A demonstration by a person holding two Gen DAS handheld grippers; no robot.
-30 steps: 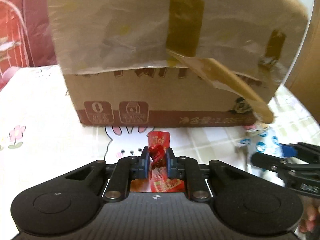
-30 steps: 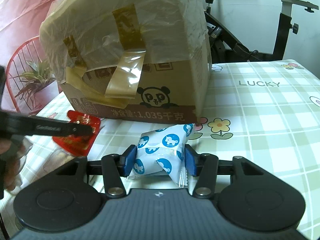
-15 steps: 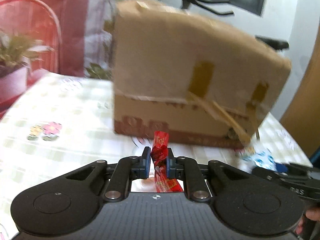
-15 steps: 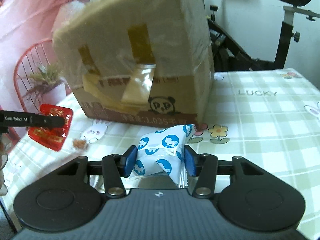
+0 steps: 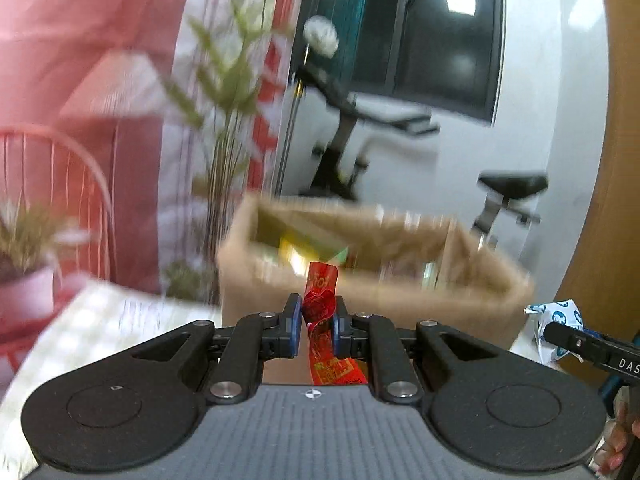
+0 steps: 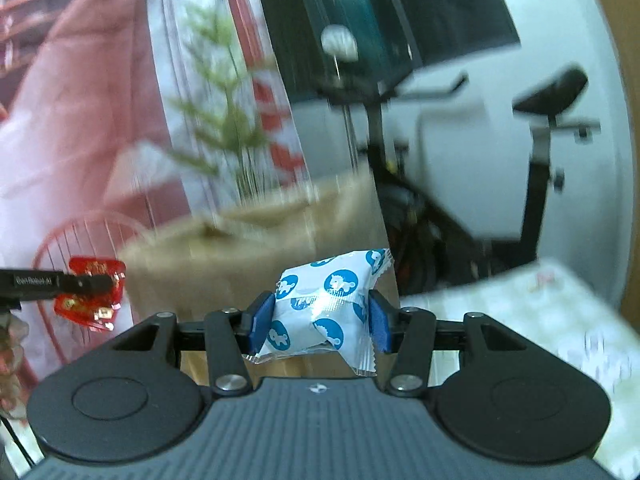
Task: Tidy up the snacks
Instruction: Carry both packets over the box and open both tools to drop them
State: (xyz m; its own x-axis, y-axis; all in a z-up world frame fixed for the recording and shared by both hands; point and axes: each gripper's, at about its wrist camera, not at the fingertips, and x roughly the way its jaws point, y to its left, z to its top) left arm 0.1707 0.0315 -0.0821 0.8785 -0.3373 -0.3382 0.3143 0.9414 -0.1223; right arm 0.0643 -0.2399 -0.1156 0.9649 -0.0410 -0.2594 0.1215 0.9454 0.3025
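My left gripper (image 5: 316, 320) is shut on a red snack packet (image 5: 320, 300) and holds it in the air, level with the near rim of the open cardboard box (image 5: 360, 280). My right gripper (image 6: 320, 320) is shut on a white packet with blue dots (image 6: 328, 304), raised in front of the same box (image 6: 248, 256). The red packet also shows at the left of the right wrist view (image 6: 92, 292), and the blue-dotted packet at the right edge of the left wrist view (image 5: 556, 320). Both views are blurred by motion.
The box stands on a checked tablecloth (image 5: 88, 320). Inside it some yellow and green packaging (image 5: 296, 252) shows dimly. Behind are a green plant (image 5: 224, 92), a red wire chair (image 5: 60, 184), an exercise bike (image 6: 540, 152) and a pink curtain.
Both grippers have risen with their packets from table level beside the box's side wall to the height of its open top. The box's inside has come into view.
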